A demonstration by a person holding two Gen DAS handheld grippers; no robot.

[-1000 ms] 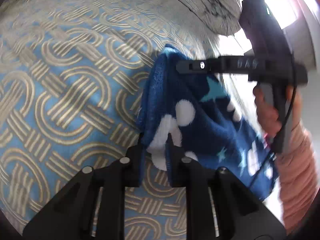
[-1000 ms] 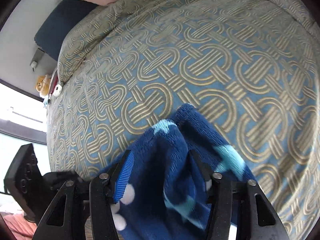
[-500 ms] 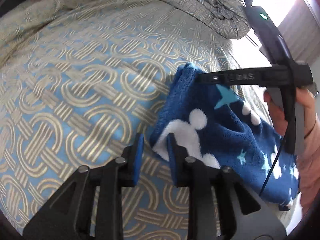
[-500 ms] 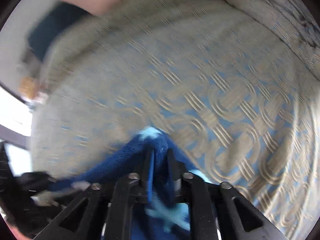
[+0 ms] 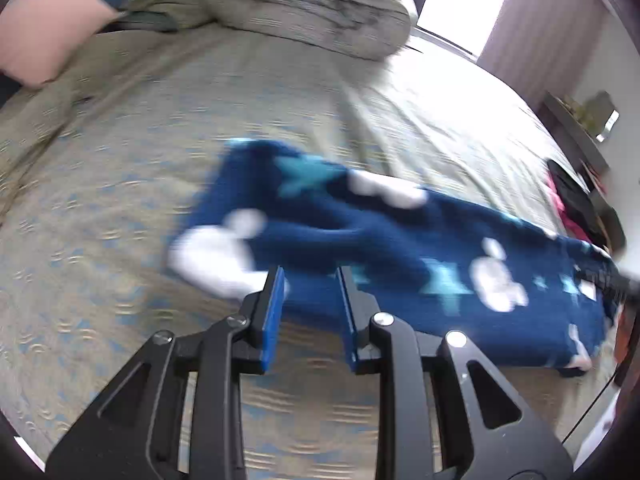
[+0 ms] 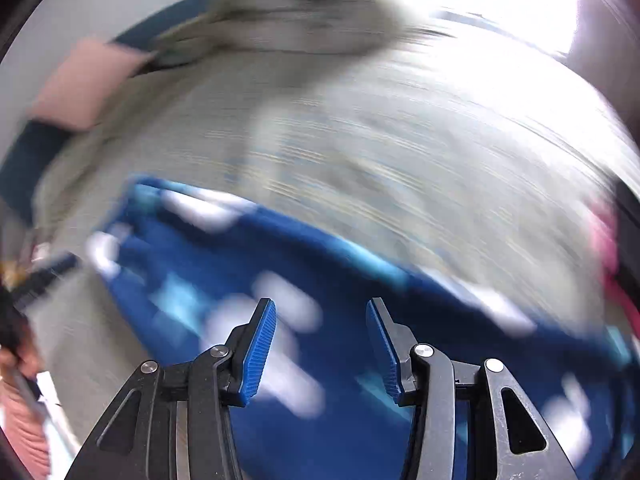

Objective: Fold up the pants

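Bed (image 5: 120, 184) first: patterned blue-and-tan cover, fills both views, rumpled duvet (image 5: 312, 4) and a pink pillow (image 5: 44, 28) far beyond my tongs. Pants (image 5: 360, 240) lie flat on the bed just ahead of the left tongs (image 5: 310, 292), a long navy fleece strip with white blobs and pale stars, running off to the right of them toward the bed edge; both views blurred, so edges are soft. Left tongs: spread a little, nothing between the pads, fabric sits past the tips. Right tongs (image 6: 320, 336): jaws opening, gap wide, pants (image 6: 280, 320) under and beyond them, pads not pressing on cloth as far as I can tell. My read: one fold looks laid, both tongs free. Handling: fleece is light, soft, floppy, grippy not slick, nothing fragile; it will sag and bunch if held at one point. I'd pinch the near-left end corners (image 5: 212, 264) through all layers, one per tongs, and carry them over evenly.
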